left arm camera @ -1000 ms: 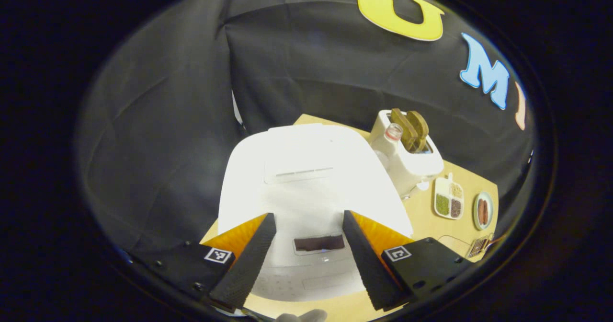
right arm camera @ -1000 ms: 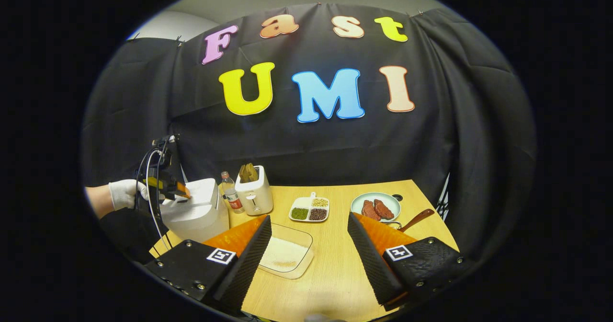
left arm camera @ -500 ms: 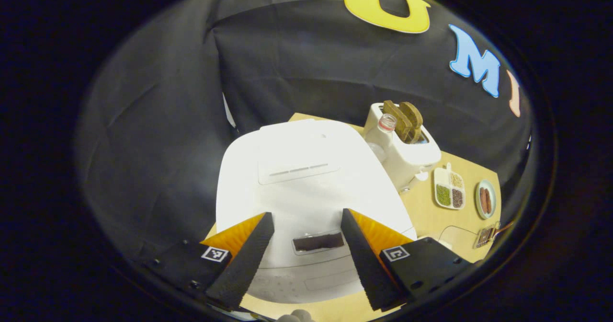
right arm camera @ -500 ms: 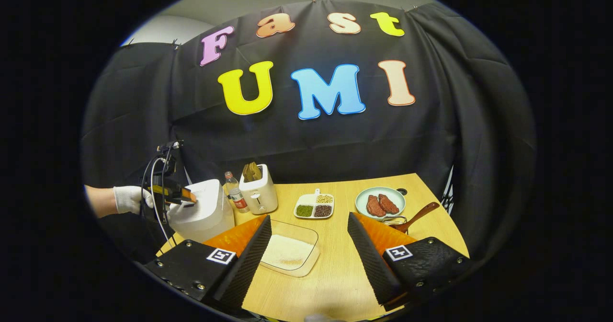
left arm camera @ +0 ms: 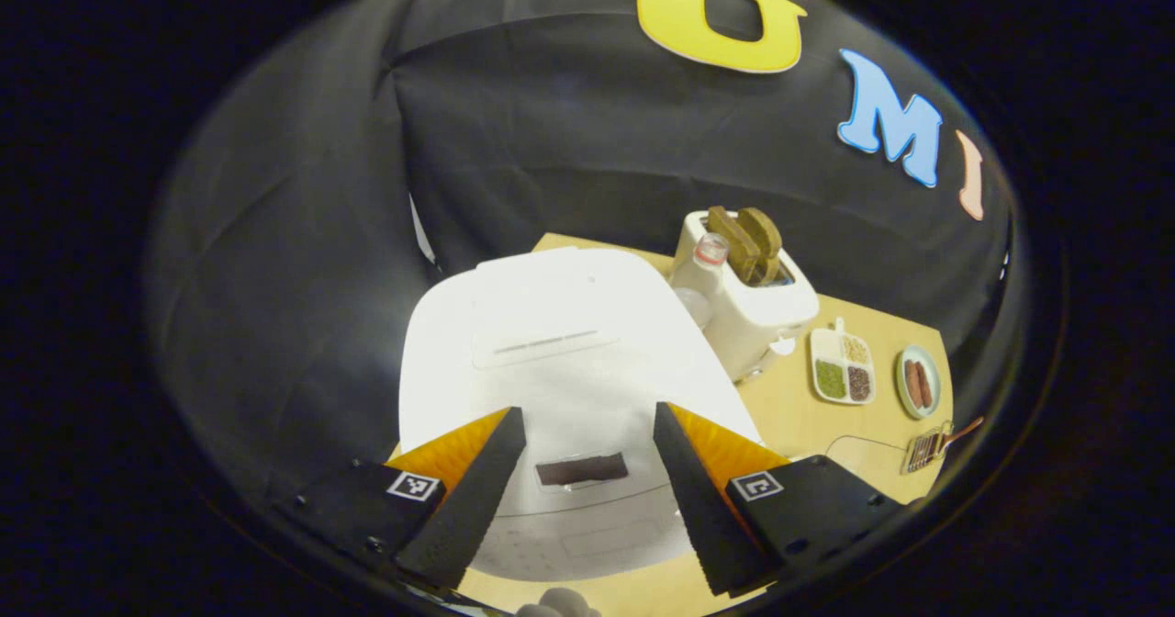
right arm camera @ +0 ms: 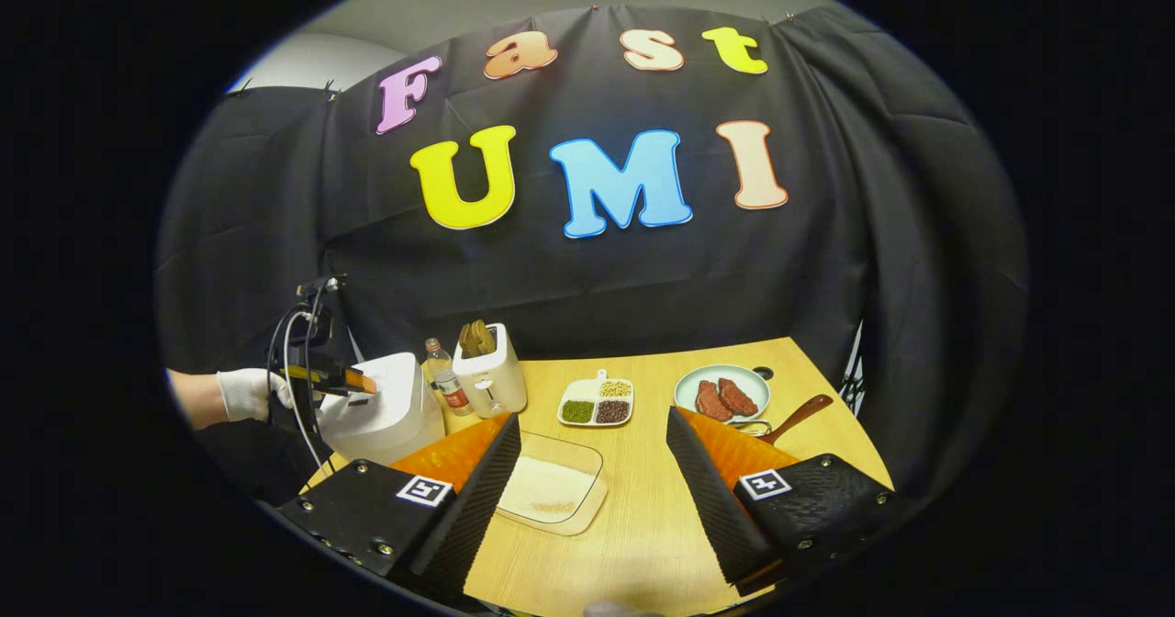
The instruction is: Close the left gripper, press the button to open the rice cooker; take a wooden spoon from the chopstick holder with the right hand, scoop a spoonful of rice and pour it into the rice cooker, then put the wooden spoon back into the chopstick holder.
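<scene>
We are noting a white rice cooker [left arm camera: 560, 342] with a dark button panel [left arm camera: 582, 468], a white chopstick holder [right arm camera: 492, 378] holding brown wooden spoons [right arm camera: 475, 337], a pale wood-grain table [right arm camera: 643, 516], a clear tray of white rice [right arm camera: 549, 491], a white divided dish [right arm camera: 595, 402] showing green, dark and beige grains, and a white glove [right arm camera: 243, 393].

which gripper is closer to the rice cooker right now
Left. The left gripper hangs open just above the rice cooker, fingers either side of its front panel. The right gripper is off over the table, apart from it.
</scene>
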Demonstrator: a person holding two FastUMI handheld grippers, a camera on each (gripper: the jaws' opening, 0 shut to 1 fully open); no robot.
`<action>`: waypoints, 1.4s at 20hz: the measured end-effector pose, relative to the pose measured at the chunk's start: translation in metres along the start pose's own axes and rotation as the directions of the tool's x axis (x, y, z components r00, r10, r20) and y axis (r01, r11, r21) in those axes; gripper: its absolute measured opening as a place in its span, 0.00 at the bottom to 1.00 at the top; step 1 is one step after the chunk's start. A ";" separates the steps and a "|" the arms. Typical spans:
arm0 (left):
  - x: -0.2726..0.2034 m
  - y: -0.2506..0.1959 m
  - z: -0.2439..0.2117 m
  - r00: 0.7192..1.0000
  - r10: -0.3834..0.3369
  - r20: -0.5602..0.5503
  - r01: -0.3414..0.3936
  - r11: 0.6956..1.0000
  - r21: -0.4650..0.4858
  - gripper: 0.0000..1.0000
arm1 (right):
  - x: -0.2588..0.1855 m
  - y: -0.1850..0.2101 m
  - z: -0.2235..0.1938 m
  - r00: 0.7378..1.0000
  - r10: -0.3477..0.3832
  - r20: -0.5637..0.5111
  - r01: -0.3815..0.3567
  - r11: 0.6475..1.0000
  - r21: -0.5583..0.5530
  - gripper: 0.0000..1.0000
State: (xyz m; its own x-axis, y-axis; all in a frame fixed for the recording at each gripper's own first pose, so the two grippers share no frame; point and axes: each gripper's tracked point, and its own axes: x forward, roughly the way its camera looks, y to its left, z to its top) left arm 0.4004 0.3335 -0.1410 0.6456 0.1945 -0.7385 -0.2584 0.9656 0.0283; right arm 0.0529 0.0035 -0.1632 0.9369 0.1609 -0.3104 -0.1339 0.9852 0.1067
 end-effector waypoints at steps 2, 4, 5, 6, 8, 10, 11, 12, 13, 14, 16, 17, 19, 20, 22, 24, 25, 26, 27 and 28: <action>-0.033 -0.010 0.035 0.989 -0.005 0.148 -0.004 0.998 0.062 0.98 | -0.002 -0.002 0.011 1.000 -0.008 0.022 0.008 1.000 -0.007 0.98; -0.080 -0.032 0.066 0.955 -0.046 0.294 0.017 0.995 0.099 0.98 | -0.003 -0.002 0.023 0.999 -0.017 0.049 0.018 1.000 -0.014 0.98; -0.106 -0.044 0.076 0.935 -0.080 0.345 0.048 0.994 0.099 0.99 | -0.004 0.000 0.029 0.998 -0.019 0.066 0.021 1.000 -0.021 0.98; -0.130 -0.055 0.078 0.914 -0.116 0.389 0.086 0.992 0.094 0.98 | -0.005 0.000 0.033 0.997 -0.024 0.078 0.026 0.999 -0.025 0.98; -0.178 -0.076 0.081 0.868 -0.160 0.469 0.127 0.987 0.100 0.98 | -0.009 0.003 0.048 0.993 -0.024 0.119 0.028 0.999 -0.031 0.98; -0.223 -0.086 0.081 0.817 -0.190 0.545 0.144 0.982 0.126 0.98 | -0.015 0.002 0.063 0.985 -0.043 0.169 0.048 0.998 -0.028 0.98; -0.243 -0.093 0.082 0.788 -0.204 0.581 0.150 0.979 0.141 0.98 | -0.017 0.004 0.069 0.981 -0.049 0.189 0.056 0.998 -0.035 0.98; -0.264 -0.098 0.082 0.757 -0.210 0.619 0.149 0.978 0.149 0.97 | -0.020 0.004 0.074 0.977 -0.058 0.206 0.068 0.997 -0.041 0.98; -0.282 -0.104 0.082 0.725 -0.225 0.650 0.158 0.974 0.162 0.98 | -0.023 0.004 0.078 0.973 -0.065 0.222 0.078 0.996 -0.053 0.98; -0.302 -0.107 0.080 0.703 -0.232 0.672 0.152 0.972 0.176 0.98 | -0.026 0.004 0.084 0.968 -0.073 0.239 0.091 0.994 -0.065 0.98; -0.325 -0.113 0.072 0.683 -0.237 0.691 0.152 0.971 0.182 0.98 | -0.029 0.006 0.089 0.962 -0.079 0.261 0.103 0.991 -0.081 0.98; -0.335 -0.119 0.068 0.673 -0.256 0.693 0.178 0.967 0.184 0.97 | -0.032 0.004 0.091 0.959 -0.090 0.270 0.116 0.990 -0.083 0.98; -0.352 -0.125 0.061 0.663 -0.266 0.700 0.189 0.964 0.187 0.97 | -0.036 0.007 0.094 0.955 -0.094 0.282 0.120 0.990 -0.076 0.98; -0.356 -0.128 0.057 0.659 -0.279 0.698 0.203 0.960 0.192 0.97 | -0.038 0.006 0.097 0.952 -0.098 0.289 0.124 0.990 -0.073 0.98; -0.362 -0.137 0.048 0.658 -0.301 0.691 0.233 0.953 0.193 0.97 | -0.043 0.002 0.101 0.947 -0.115 0.301 0.141 0.988 -0.067 0.98; -0.362 -0.141 0.043 0.667 -0.308 0.678 0.248 0.950 0.188 0.97 | -0.047 -0.001 0.105 0.941 -0.129 0.313 0.154 0.986 -0.057 0.98; -0.362 -0.141 0.042 0.672 -0.309 0.673 0.250 0.950 0.186 0.97 | -0.050 -0.001 0.107 0.938 -0.131 0.320 0.157 0.986 -0.054 0.98; -0.363 -0.140 0.042 0.671 -0.310 0.673 0.252 0.950 0.185 0.97 | -0.051 -0.002 0.108 0.935 -0.139 0.325 0.165 0.985 -0.052 0.98; -0.364 -0.141 0.042 0.671 -0.317 0.671 0.256 0.948 0.191 0.97 | -0.053 -0.003 0.108 0.934 -0.142 0.327 0.168 0.984 -0.052 0.98; -0.364 -0.141 0.042 0.668 -0.317 0.673 0.252 0.948 0.197 0.99 | -0.053 -0.003 0.108 0.934 -0.143 0.328 0.170 0.984 -0.054 0.98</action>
State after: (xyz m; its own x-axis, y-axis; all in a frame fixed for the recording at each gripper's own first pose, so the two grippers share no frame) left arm 0.2320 0.1340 0.1521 0.9970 -0.0603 -0.0491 0.0591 0.9979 -0.0267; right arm 0.0386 -0.0140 -0.0450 0.9999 -0.0097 0.0045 0.0097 1.0000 0.0010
